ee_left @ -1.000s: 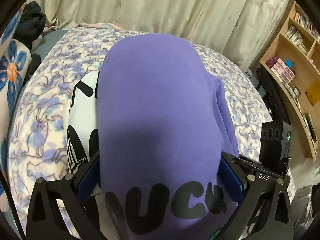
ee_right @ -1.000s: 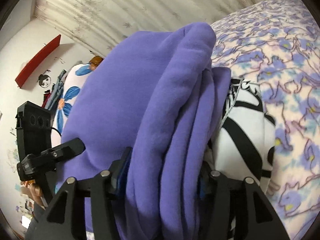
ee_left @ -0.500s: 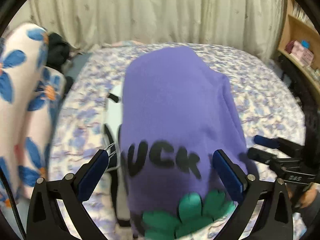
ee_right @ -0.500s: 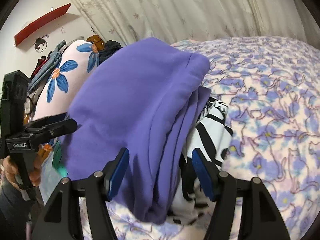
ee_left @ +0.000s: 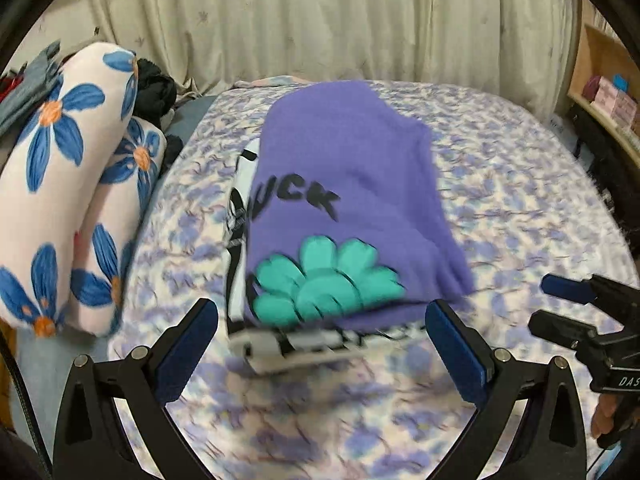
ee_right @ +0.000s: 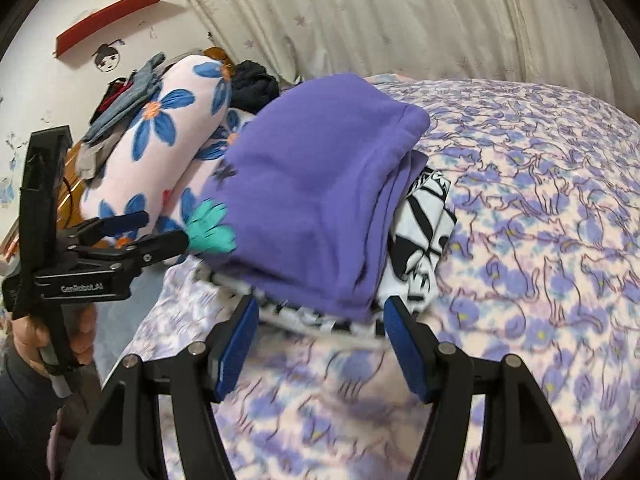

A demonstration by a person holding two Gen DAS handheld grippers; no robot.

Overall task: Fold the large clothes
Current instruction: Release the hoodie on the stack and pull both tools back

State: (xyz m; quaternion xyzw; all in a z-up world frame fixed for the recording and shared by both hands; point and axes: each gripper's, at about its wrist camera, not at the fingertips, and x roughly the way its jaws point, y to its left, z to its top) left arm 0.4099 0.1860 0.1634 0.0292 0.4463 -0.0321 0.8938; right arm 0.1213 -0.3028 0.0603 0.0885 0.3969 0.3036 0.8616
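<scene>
Both grippers pulled back off the folded purple fleece sweatshirt [ee_left: 344,184]; a second ago pads pressed on its sides, now clear of it. Left gripper [ee_left: 322,346] wide open, nothing between blue pads. Right gripper [ee_right: 320,346] open too, jaws just been opening, only bedspread between them. Sweatshirt lying folded on top of a folded white-and-black patterned garment [ee_right: 424,236], teal flower print and black lettering facing up, stack resting on the bed near the left edge. Bed covered with a purple-and-cream cat-print fleece blanket [ee_right: 540,220]. Two pink bolster pillows with blue flowers [ee_left: 60,184] just beside the stack, at left, dark clothing [ee_right: 252,82] piled behind them. Cream pleated curtain [ee_left: 320,16] across the back. Wooden bookshelf [ee_left: 604,76] at right in left wrist view. Red wall shelf [ee_right: 114,20] and a small doll-face wall sticker [ee_right: 107,58] upper left in right wrist view. Strong motion blur near the bottom of both views.
</scene>
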